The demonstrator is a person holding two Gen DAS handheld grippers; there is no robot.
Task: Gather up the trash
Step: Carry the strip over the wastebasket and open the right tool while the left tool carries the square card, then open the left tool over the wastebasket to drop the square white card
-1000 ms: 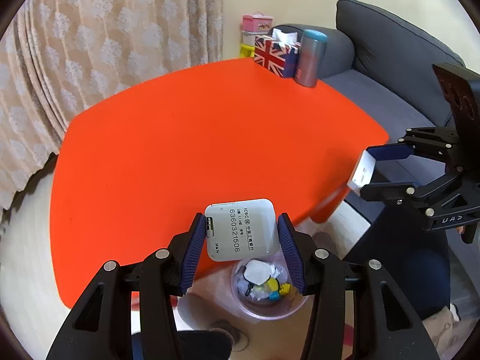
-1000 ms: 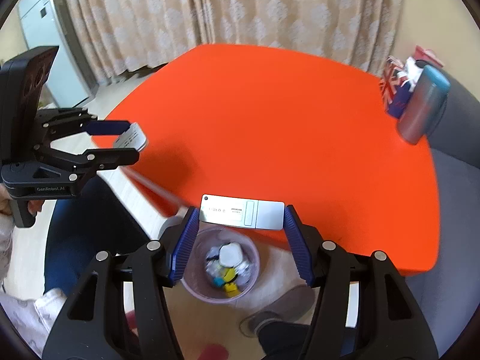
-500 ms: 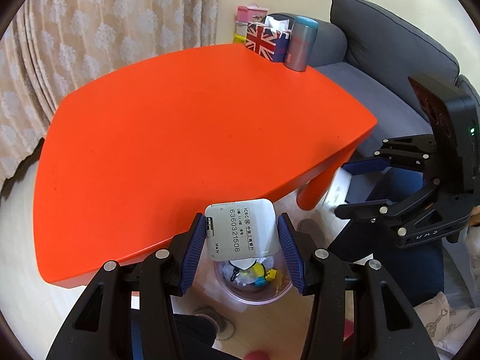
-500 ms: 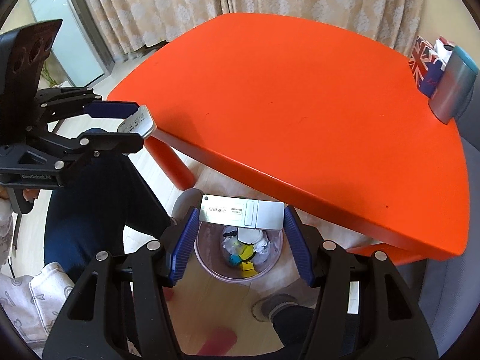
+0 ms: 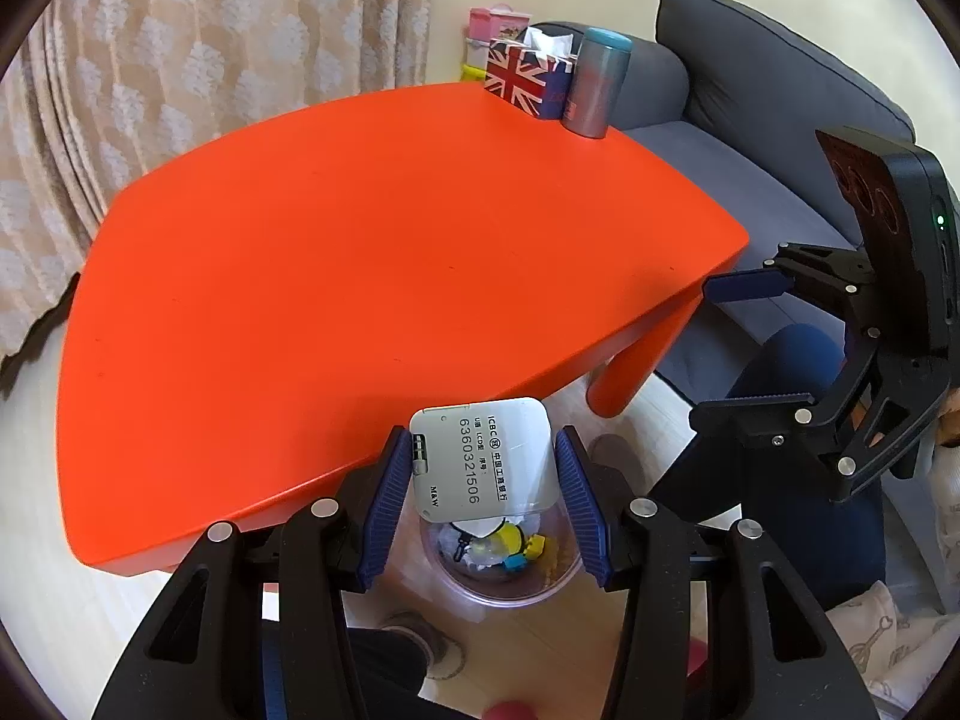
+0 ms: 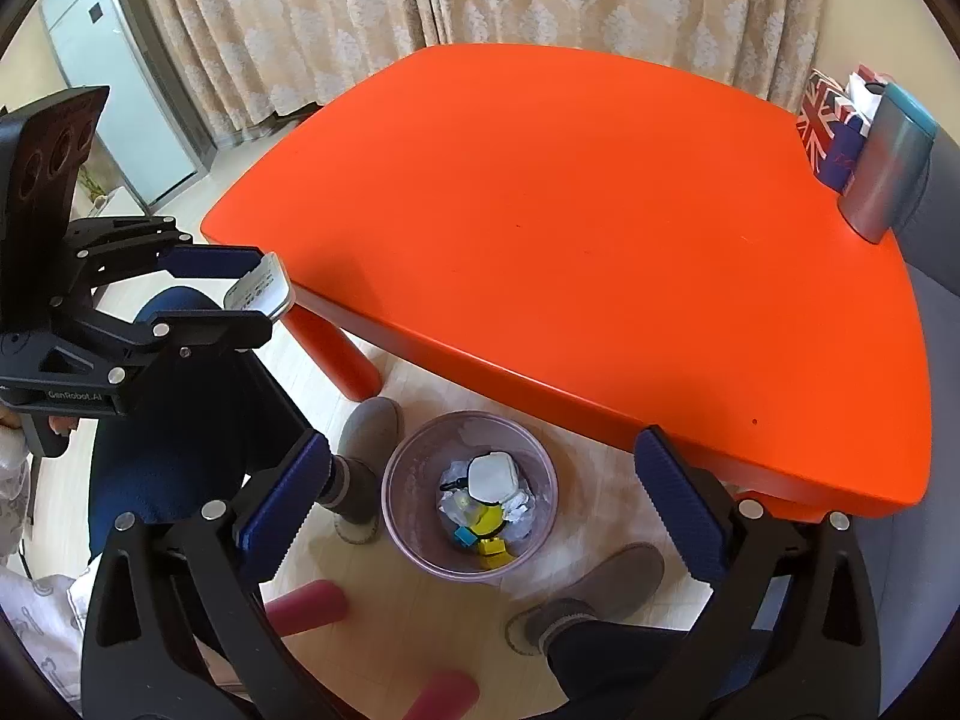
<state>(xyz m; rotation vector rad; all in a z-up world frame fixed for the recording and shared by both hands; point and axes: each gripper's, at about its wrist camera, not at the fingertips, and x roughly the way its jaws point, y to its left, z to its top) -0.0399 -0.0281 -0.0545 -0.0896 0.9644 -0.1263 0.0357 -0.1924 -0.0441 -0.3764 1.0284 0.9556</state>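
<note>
My left gripper (image 5: pixel 483 456) is shut on a grey square card device (image 5: pixel 487 457) with printed numbers, held over a clear pink trash bin (image 5: pixel 510 597) on the floor. The right wrist view shows the same device (image 6: pixel 259 291) in the left gripper (image 6: pixel 264 288) beside the table's corner. My right gripper (image 6: pixel 483 444) hangs above the bin (image 6: pixel 399 468); its jaws are opening wide with nothing between them. In the left wrist view the right gripper (image 5: pixel 708 351) is likewise spread. The bin holds white, yellow and blue scraps (image 6: pixel 489 498).
An orange table (image 5: pixel 360 270) fills the middle, one leg (image 6: pixel 336 354) close to the bin. A flag-patterned tissue box (image 5: pixel 522 81) and grey tumbler (image 5: pixel 597 84) stand at its far corner. A grey sofa (image 5: pixel 780 90) lies behind. A person's legs and slippers (image 6: pixel 600 594) flank the bin.
The right gripper's jaws have spread wide, and the white rectangular device they held is gone from between them. Both grippers shifted from over the table edge to above the bin.
</note>
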